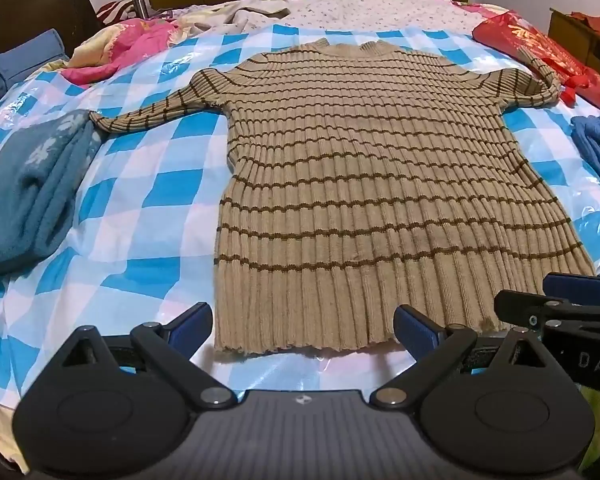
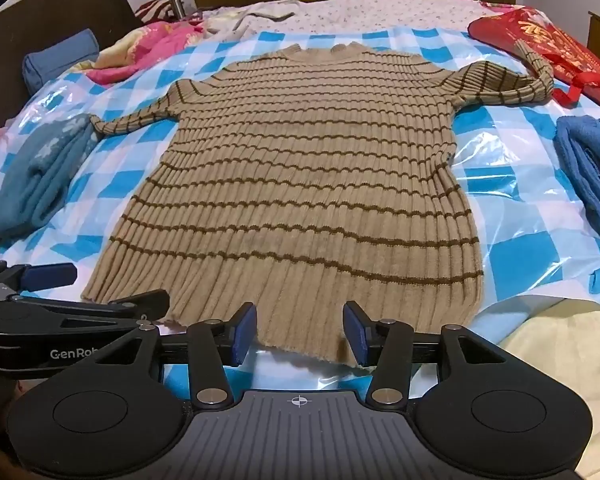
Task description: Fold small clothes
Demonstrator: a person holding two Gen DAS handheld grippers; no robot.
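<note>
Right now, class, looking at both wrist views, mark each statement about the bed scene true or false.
1. The sweater lies spread flat, unfolded. True.
2. The left gripper is clamped on the hem. False: its jaws are open at the hem.
3. A teal garment lies at the tip of one sleeve. True.
4. The right gripper is shut. False: it is open, near the hem.
5. The sweater is plain. False: it is tan with dark stripes.

The blue folded cloth (image 1: 598,148) is cut off by the frame edge; the red bag's (image 2: 548,44) print is unreadable.
</note>
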